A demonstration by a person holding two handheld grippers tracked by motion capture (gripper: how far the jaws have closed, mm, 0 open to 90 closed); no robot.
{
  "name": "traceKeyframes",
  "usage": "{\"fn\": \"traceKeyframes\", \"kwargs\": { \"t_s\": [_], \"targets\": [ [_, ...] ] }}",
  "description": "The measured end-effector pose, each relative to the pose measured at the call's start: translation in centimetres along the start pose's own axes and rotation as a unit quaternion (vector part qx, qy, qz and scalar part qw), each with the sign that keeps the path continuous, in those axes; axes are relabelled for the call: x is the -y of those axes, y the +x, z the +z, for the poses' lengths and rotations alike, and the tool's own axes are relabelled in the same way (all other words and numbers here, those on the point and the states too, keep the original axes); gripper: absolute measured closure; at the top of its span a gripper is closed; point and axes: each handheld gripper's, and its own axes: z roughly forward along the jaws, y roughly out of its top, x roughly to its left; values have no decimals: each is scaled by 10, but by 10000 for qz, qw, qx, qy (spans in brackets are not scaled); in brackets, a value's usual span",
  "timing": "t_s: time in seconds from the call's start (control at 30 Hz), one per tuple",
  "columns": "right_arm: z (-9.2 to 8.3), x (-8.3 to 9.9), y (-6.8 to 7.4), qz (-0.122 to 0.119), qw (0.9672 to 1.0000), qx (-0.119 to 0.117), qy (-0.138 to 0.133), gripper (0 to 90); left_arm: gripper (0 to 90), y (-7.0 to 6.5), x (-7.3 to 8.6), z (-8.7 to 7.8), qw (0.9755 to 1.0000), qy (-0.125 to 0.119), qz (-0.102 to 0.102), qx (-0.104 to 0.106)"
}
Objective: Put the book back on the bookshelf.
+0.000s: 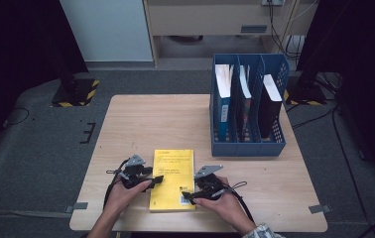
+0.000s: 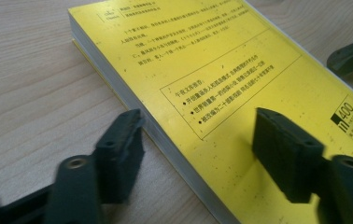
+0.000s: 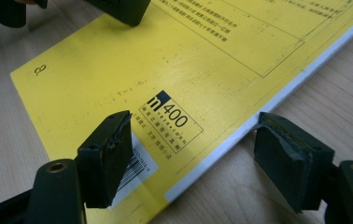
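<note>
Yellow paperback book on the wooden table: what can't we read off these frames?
- Flat yellow paperback book: cover print too small in the high view.
- Its near corners: cut off by the bottom edge in both gripper views.
- Barcode sticker: partly behind the right tongs in the right gripper view.

A yellow book (image 2: 240,93) is showing a smooth, slightly glossy card cover, scuffed with fine dark specks, over a white paper page block, and it is lying on a table (image 1: 141,124) of pale, matt wood grain. The gripper pads (image 3: 282,158) are looking like matt black rubber, rough and worn at the edges, while the blue file rack (image 1: 247,146) behind is showing as perforated plastic.
</note>
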Motion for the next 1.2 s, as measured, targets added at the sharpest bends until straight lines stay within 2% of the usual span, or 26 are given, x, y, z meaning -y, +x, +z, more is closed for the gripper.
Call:
{"fn": "traceKeyframes", "kwargs": {
  "t_s": [0.03,0.13,0.23,0.37,0.43,0.5,0.67,0.77,0.83,0.9,0.93,1.0,1.1,1.2],
  "targets": [
    [3,0,-1,19,10000,9,-79,240,237,0,0,0,10000,1,16,-5],
    [6,-1,-3,120,9999,18,-112,192,196,-2,0,3,9999,-38,107,60],
    [7,-1,-2,117,9999,24,-113,190,187,-4,0,5,9998,-24,164,115],
    [7,0,0,158,9997,66,-158,187,180,-5,-1,6,10000,-37,53,74],
    [7,1,1,153,9997,85,-174,186,233,-4,-2,5,10000,-56,-60,41],
    [7,1,1,151,9997,76,-159,186,244,-3,-3,4,9996,-72,-251,50],
    [7,1,2,154,9997,79,-154,187,304,-2,-6,0,9992,-106,-361,113],
    [6,1,2,165,9997,72,-143,186,337,-4,-14,-8,9992,-60,-264,277],
    [7,1,2,164,9997,79,-154,186,355,-10,-20,-10,9993,133,-106,332],
    [6,2,2,163,9997,66,-152,186,347,-15,-22,-10,9991,305,57,283],
    [6,2,2,165,9997,63,-160,186,344,-16,-22,-10,9989,348,70,319],
    [6,2,1,178,9997,53,-176,186,370,-19,-20,-10,9975,385,-65,584],
    [6,2,1,180,9997,48,-178,187,373,-24,-17,-8,9960,647,120,611],
    [6,2,1,176,9997,49,-177,187,393,-24,-15,-6,9959,615,91,652]
  ]
}}
